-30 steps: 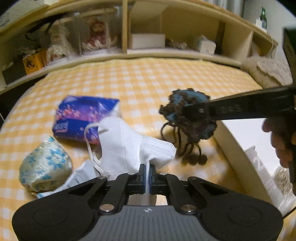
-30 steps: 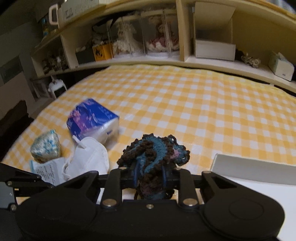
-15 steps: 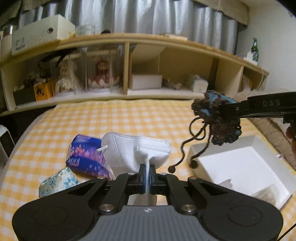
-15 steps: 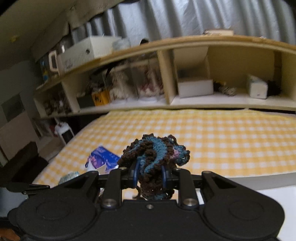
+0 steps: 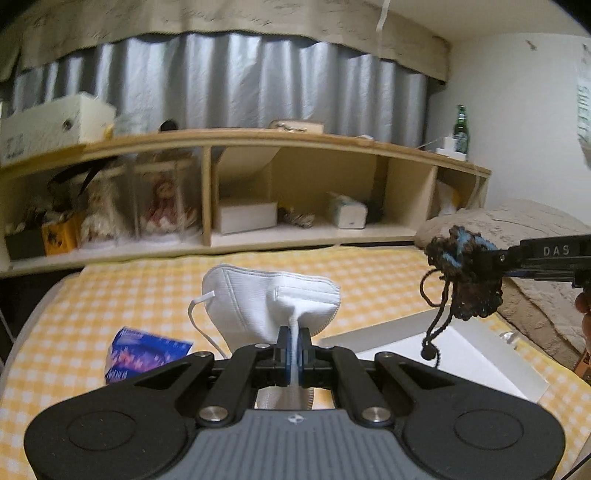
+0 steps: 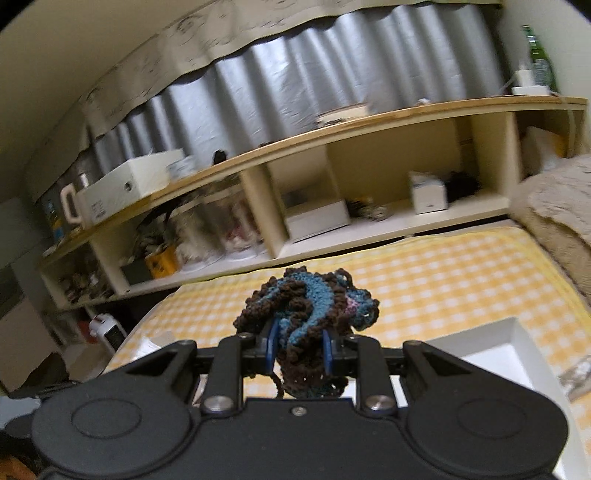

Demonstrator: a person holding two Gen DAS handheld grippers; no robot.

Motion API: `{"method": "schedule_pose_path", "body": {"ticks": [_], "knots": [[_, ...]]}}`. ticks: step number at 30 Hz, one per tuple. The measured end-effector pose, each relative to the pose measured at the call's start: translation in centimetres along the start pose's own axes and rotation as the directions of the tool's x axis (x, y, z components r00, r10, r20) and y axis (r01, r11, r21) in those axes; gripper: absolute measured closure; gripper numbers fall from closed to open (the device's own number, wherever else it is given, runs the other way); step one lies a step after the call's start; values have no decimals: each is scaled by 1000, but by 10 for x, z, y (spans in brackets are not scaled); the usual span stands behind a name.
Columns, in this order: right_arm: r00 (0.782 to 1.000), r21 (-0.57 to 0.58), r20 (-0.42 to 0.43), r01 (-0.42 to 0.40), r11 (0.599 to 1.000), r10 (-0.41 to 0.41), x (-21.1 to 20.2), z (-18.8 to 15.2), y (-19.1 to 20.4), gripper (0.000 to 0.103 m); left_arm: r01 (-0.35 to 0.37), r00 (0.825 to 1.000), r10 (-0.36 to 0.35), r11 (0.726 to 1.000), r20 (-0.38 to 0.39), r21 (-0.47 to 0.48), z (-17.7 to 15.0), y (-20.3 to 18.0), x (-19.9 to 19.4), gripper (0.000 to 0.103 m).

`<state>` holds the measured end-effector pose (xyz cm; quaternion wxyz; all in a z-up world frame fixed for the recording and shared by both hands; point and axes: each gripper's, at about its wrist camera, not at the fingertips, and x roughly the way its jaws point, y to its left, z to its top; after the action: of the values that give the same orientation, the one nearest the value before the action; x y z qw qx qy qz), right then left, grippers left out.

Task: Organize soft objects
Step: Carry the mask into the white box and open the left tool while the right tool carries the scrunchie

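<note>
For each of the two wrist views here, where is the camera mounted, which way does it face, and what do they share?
Left wrist: sits behind the left gripper, shut on a white face mask; faces the shelf unit; the right gripper enters at right beside a fingertip.
Right wrist: sits behind the right gripper, shut on a crocheted piece; faces the same shelf, tilted.
Shared: shelf, checked bedcover, white tray, crocheted piece.

— What's behind the bed from where I'm looking?

— I see a long wooden shelf unit (image 5: 258, 177) running along the head of the yellow checked bedcover (image 5: 369, 273), split into open cubbies. Above it hang pleated grey curtains (image 5: 258, 81) under a beige valance (image 5: 221, 18).

— And to my right?

— I get a plain white wall (image 5: 517, 110), with a green bottle (image 5: 460, 129) standing on the shelf top near it. The light is dim and warm.
</note>
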<state>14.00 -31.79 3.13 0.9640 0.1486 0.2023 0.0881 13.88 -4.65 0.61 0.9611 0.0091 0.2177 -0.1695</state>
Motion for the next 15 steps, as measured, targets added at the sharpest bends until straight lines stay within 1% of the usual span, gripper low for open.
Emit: {"method": "schedule_pose_path", "body": {"ticks": [4,9,15], "knots": [[999,4,11,39,999,-39,-17,2,-18,78,21,999,-22,998,24,51,9,-20,-5,100],[996,1,26,83,997,-83,-41,9,-42,78,54,997,-60,993,53,109,25,-51,-1,100],[990,-21,15,142,990,-142,-67,11,-76,78,110,989,-128,974,78,199,42,-101,15,100]]}}
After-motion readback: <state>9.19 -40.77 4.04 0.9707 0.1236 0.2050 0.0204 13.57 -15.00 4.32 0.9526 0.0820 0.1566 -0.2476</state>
